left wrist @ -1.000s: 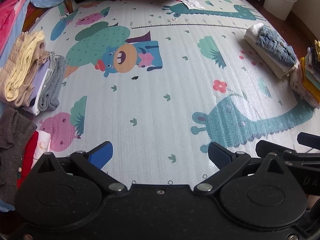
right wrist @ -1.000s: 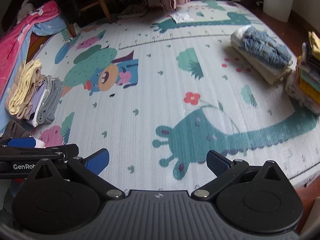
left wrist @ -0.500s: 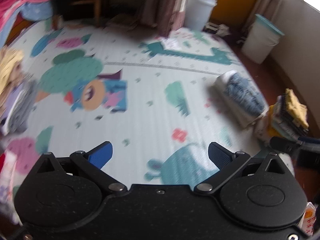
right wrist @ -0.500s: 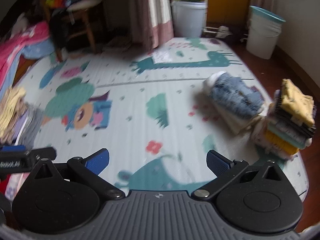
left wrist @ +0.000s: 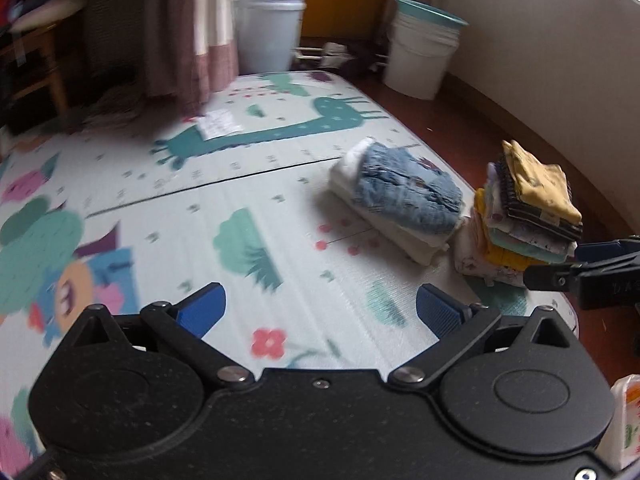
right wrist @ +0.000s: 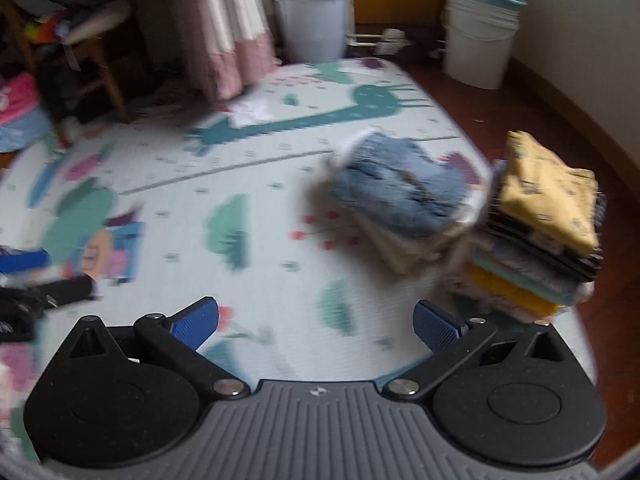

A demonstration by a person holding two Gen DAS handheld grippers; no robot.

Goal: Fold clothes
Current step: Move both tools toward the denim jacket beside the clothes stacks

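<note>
The left hand-held gripper (left wrist: 320, 312) hangs above the play mat (left wrist: 248, 196) with its blue pads spread wide and nothing between them; the right hand-held gripper (right wrist: 316, 324) is likewise spread and empty. Ahead and to the right of both, a folded pile topped with blue denim (left wrist: 404, 196) lies on the mat, and just beside it, further right at the mat's edge, stands a taller stack of folded clothes (left wrist: 524, 220) with a yellow piece on top. Both piles are well clear of either gripper's fingers.
</note>
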